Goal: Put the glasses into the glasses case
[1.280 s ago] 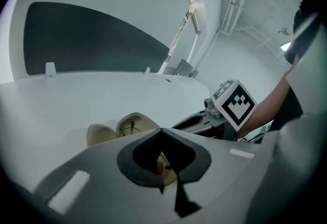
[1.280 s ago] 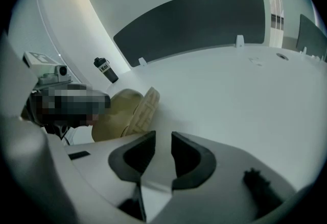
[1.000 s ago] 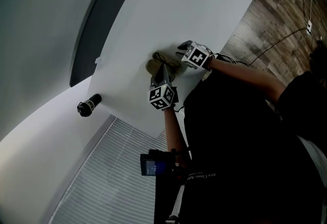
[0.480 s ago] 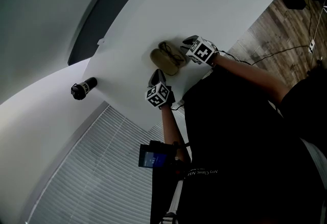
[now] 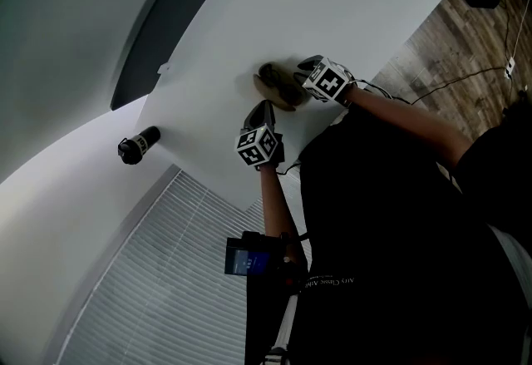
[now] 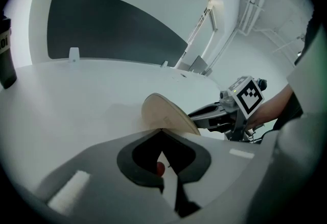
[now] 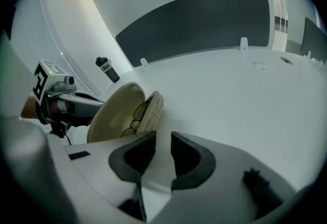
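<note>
The tan glasses case (image 5: pixel 277 82) lies on the white table (image 5: pixel 332 6), its two halves standing in a narrow V. In the right gripper view the dark-framed glasses (image 7: pixel 134 116) rest inside the case (image 7: pixel 115 110). My right gripper (image 5: pixel 309 72) is just right of the case; its jaws (image 7: pixel 163 139) are closing, with only bare table in the gap. My left gripper (image 5: pixel 261 110) sits a little short of the case on the near side, shut on nothing (image 6: pixel 162 131). The left gripper view shows the case (image 6: pixel 166 113) edge-on, with the right gripper (image 6: pixel 196 114) behind it.
A dark bottle (image 5: pixel 137 145) stands at the table's left end, also in the right gripper view as the bottle (image 7: pixel 107 70). A low dark panel (image 7: pixel 204 19) runs along the table's far edge. A small device with a lit screen (image 5: pixel 247 259) hangs at the person's front. Wooden floor with cables (image 5: pixel 465 47) lies to the right.
My left gripper has drawn back from the case, which it covered a second ago. The case's halves look folded closer together. The right gripper has stayed beside the case.
</note>
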Available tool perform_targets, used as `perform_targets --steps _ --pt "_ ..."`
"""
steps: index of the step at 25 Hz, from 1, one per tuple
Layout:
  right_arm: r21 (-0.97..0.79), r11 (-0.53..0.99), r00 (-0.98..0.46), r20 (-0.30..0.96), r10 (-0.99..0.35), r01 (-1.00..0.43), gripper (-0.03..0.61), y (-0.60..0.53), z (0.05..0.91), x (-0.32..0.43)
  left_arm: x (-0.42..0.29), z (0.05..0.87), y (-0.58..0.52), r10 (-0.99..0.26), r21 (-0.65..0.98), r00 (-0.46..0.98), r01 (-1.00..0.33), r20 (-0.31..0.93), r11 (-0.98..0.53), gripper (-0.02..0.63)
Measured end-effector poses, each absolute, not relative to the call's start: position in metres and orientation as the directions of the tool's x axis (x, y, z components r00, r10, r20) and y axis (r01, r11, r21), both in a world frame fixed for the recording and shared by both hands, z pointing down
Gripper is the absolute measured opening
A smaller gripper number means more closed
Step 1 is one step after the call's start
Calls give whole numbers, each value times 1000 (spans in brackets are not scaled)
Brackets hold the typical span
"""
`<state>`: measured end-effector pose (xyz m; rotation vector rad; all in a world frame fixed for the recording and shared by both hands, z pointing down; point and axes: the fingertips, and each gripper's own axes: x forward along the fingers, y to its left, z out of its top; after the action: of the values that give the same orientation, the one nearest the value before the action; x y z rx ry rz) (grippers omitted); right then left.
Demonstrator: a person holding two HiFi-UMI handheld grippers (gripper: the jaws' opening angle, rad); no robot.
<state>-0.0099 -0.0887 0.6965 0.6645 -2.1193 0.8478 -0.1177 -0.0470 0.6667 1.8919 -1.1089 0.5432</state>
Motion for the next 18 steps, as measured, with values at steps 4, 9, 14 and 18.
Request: perform_targets --steps 4,9,14,18 --pt "-376 619 -598 778 -193 -689 100 -92 699 -6 -90 658 -60 -444 459 554 -833 705 -310 9" --pt "-375 600 -598 770 -223 -707 100 -98 701 9 -54 661 -74 -376 441 574 -811 727 -384 8" --pt "-382 588 -628 721 -293 -713 100 -102 685 31 -38 667 -81 -350 418 555 -817 754 -396 8" --pt "-396 586 -655 679 -332 -707 98 -99 673 54 -40 666 -80 -369 420 547 -828 752 -371 8"
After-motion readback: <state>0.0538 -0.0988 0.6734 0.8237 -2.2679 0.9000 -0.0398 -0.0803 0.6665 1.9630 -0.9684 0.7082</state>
